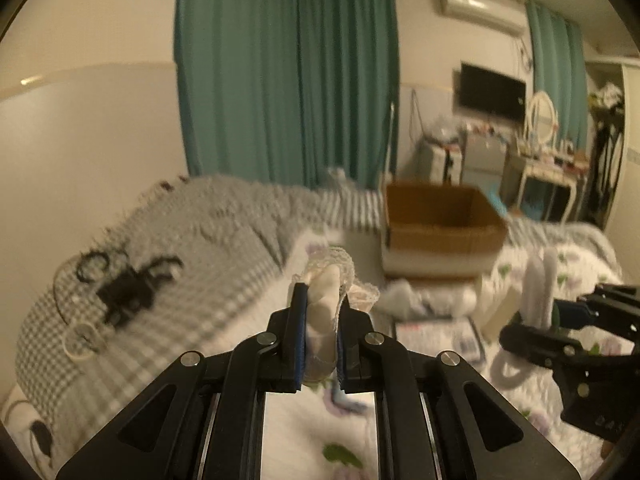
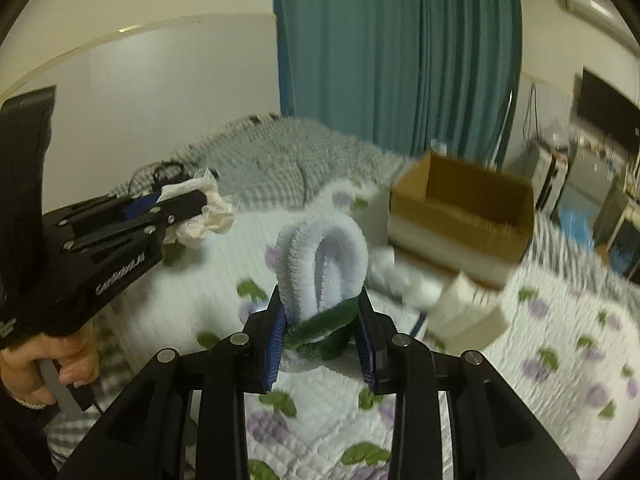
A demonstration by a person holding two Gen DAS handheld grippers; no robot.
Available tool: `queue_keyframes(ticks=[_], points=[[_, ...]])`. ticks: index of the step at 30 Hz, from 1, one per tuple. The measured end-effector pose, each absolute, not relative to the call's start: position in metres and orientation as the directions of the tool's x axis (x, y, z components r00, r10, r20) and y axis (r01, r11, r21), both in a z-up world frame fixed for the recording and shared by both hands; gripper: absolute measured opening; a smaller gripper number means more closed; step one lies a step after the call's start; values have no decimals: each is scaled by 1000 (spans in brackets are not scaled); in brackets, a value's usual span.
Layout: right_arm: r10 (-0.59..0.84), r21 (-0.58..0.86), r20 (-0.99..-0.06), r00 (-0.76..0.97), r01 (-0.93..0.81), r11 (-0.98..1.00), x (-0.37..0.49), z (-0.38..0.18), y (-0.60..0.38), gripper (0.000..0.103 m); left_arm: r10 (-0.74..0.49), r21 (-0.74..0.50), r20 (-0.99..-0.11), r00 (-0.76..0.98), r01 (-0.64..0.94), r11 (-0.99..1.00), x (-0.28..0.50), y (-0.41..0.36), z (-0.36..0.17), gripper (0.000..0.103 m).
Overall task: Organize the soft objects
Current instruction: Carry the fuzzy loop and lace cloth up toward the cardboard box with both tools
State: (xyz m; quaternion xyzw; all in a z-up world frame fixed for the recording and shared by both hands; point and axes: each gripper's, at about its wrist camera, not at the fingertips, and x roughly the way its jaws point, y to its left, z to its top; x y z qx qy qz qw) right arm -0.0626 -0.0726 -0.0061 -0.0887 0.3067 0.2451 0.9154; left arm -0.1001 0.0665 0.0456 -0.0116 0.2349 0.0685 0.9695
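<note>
Claws [image 1: 320, 308] [image 2: 322, 312] two, one box [image 2: 464, 208]

We see cream walls [image 1: 100, 128] and teal curtains [image 1: 288, 80] at top centre. Upper right hang an air conditioner [image 1: 480, 10] and a dark screen [image 1: 492, 92], above a cluttered dresser with an oval mirror [image 1: 542, 114]. Light is dim, yellowish.
</note>
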Motion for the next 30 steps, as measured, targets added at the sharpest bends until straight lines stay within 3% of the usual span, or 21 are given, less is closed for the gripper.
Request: queue_keyframes(ticks=[13,21,30], points=[[410,-73,-419,810,-480,874,-71,101,-64,31,106,-48,-296,949,-126,991,-90,82,133,11],[409,-68,-345,845,-457,887,-46,145,-68,31,88,-51,-262,961,-105,993,-54,74,157,11],[395,-91,-327,859,-444,891,11,162,-66,31,68,-47,-269,961,-83,995,5,58,165,11]])
